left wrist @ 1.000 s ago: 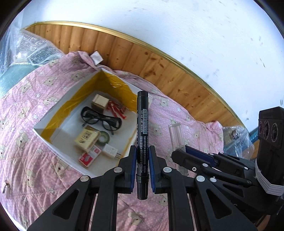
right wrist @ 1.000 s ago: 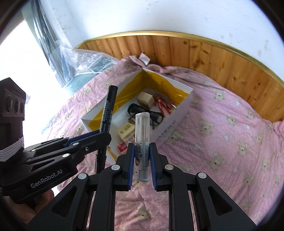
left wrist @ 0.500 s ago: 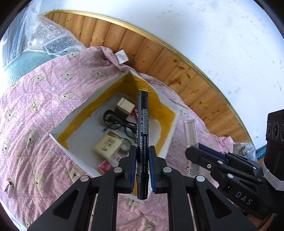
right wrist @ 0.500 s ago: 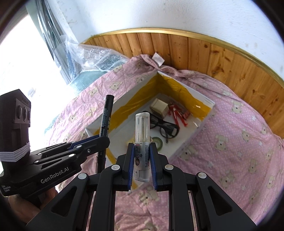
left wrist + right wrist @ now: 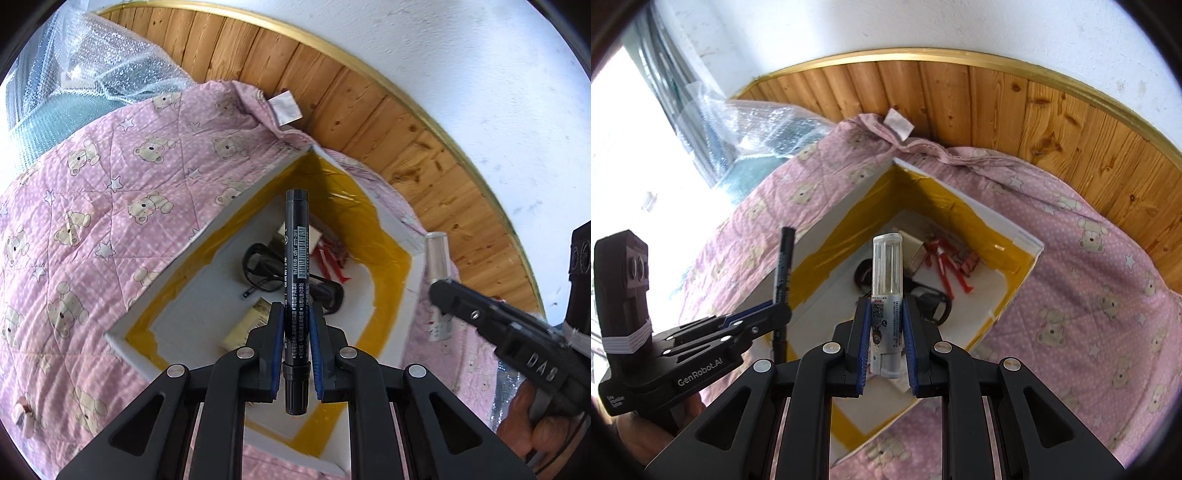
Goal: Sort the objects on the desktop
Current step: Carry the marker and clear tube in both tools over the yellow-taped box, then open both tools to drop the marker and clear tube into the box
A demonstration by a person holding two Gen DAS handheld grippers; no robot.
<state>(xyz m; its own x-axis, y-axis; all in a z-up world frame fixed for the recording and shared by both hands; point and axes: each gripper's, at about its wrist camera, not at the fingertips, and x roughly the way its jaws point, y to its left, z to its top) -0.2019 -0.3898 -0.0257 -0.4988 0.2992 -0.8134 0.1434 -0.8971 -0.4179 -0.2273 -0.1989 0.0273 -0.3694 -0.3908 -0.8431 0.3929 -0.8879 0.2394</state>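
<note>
In the left wrist view the left tongs (image 5: 296, 347) were clamped on a black marker (image 5: 295, 291), its long axis running straight out along the fingers, cap end forward. The box (image 5: 236, 221) lay directly below and ahead, so the marker hung over its inside, above the glasses (image 5: 258, 266). The right tongs (image 5: 448, 295) stood just past the box's right wall, gripping a clear tube (image 5: 437, 258). In the right wrist view the right tongs (image 5: 886, 347) held that tube (image 5: 886, 280) upright along the fingers, over the box (image 5: 1004, 229) interior, with the left tongs (image 5: 777, 314) at the box's left rim. Both loads seemed about equally near; each likely needed only lowering and release.
</note>
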